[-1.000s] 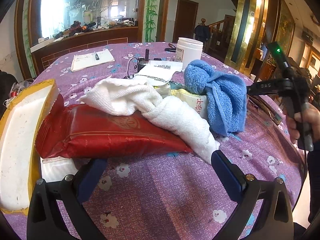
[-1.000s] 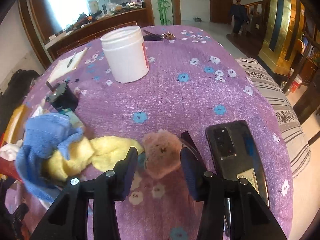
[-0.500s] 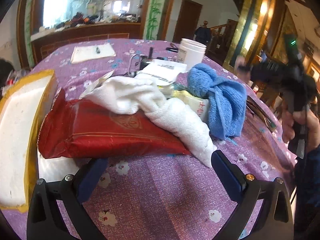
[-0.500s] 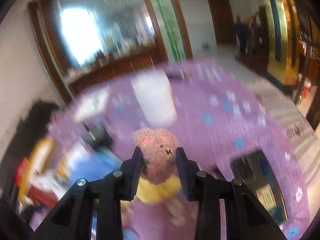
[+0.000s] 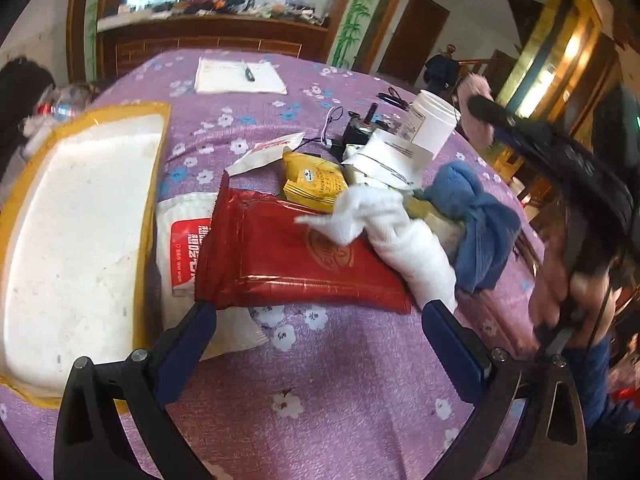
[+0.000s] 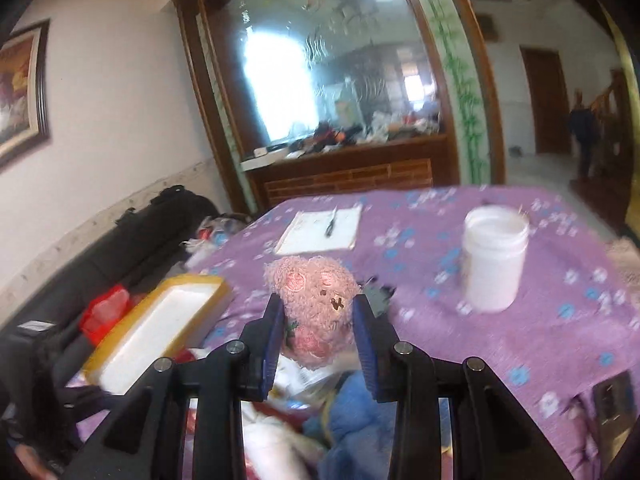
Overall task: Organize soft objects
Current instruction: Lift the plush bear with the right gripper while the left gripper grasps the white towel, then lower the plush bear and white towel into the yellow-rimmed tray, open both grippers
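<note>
Right gripper (image 6: 316,316), clenched on the pink plush bear (image 6: 314,304), has lifted it off the purple cloth to frame centre, above the foam tray (image 6: 160,328) at lower left, the likely drop spot; left gripper (image 5: 320,320) gapes empty.

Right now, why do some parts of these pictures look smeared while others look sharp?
Right wrist view: the table and white jar are streaked with motion blur, while the pink plush toy pinched in the right claw stays crisp. Left wrist view: the red packet is fairly sharp, the right edge smeared. Both views bulge, fisheye-style.
</note>
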Available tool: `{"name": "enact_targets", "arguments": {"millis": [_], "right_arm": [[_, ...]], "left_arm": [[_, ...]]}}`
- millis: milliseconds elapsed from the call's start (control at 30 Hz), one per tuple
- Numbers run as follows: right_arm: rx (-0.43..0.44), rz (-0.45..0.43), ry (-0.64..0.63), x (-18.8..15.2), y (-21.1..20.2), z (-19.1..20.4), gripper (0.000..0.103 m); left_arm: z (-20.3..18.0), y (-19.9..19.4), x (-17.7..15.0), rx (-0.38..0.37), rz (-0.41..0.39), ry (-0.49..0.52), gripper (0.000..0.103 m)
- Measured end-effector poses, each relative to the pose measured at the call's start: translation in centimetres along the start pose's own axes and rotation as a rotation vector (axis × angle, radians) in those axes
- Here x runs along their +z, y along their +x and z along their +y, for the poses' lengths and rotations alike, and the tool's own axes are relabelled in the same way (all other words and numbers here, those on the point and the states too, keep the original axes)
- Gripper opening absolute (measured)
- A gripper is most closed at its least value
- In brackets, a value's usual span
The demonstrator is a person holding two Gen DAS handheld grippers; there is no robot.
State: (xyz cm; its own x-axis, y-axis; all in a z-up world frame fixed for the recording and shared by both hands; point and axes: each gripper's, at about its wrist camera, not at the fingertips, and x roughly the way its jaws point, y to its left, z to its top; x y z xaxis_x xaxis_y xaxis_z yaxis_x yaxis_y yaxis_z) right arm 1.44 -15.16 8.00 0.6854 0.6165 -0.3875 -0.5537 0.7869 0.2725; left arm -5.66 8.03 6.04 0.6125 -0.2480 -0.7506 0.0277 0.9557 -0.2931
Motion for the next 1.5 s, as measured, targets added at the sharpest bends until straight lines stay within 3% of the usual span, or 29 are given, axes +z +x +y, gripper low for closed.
{"name": "enact_targets", "arguments": {"millis": [167, 367, 467, 500, 567, 800, 833, 867, 1067, 1267, 1500], "right_arm": [[-0.008, -0.035, 0.021, 0.1, -0.9, -0.7, 0.037], [-0.026, -0.05, 0.059, 0.9, -1.6, -2.1, 0.037], [-0.025, -0.063, 0.062, 1.0, -1.9, -2.2, 0.037], [-0.024, -0.064, 0.059, 0.9, -1.9, -2.2, 0.037], [-0.026, -0.067, 0.057, 0.9, -2.1, -2.1, 0.037], [-0.017, -0.076, 0.065, 1.1, -2.4, -2.2, 0.037], [-0.013, -0.076, 0.066, 1.1, -2.4, -2.1, 0.037], [-0.01, -0.076, 0.066, 1.1, -2.4, -2.1, 0.037], [0.01, -0.061, 0.062, 1.0, -2.1, -1.7, 0.037], [0.026, -0.037, 0.0, 0.2, -1.3, 0.2, 0.037], [0.046, 0.005, -0.058, -1.0, 0.0, 1.9, 0.037]], "left_arm": [[-1.5, 1.6, 0.5, 0.034, 0.0, 0.026, 0.103], [-5.8, 1.1, 0.7, 0.004, -0.025, 0.105, 0.103], [-7.5, 2.7, 0.9, 0.053, -0.009, 0.137, 0.101], [-7.7, 3.5, 1.0, 0.043, 0.009, 0.128, 0.098], [-7.9, 5.4, 1.3, 0.033, 0.065, 0.101, 0.072], [-9.7, 7.9, 2.2, 0.119, 0.041, 0.121, 0.068], [-9.7, 7.7, 2.0, 0.126, 0.019, 0.125, 0.053], [-9.7, 7.7, 1.9, 0.138, 0.003, 0.133, 0.047], [-7.5, 5.6, 2.0, 0.056, -0.048, 0.071, 0.047], [-6.3, 1.8, 2.6, 0.069, -0.151, 0.083, 0.047], [-3.0, -1.7, 3.3, 0.086, -0.214, 0.034, 0.047]]}}
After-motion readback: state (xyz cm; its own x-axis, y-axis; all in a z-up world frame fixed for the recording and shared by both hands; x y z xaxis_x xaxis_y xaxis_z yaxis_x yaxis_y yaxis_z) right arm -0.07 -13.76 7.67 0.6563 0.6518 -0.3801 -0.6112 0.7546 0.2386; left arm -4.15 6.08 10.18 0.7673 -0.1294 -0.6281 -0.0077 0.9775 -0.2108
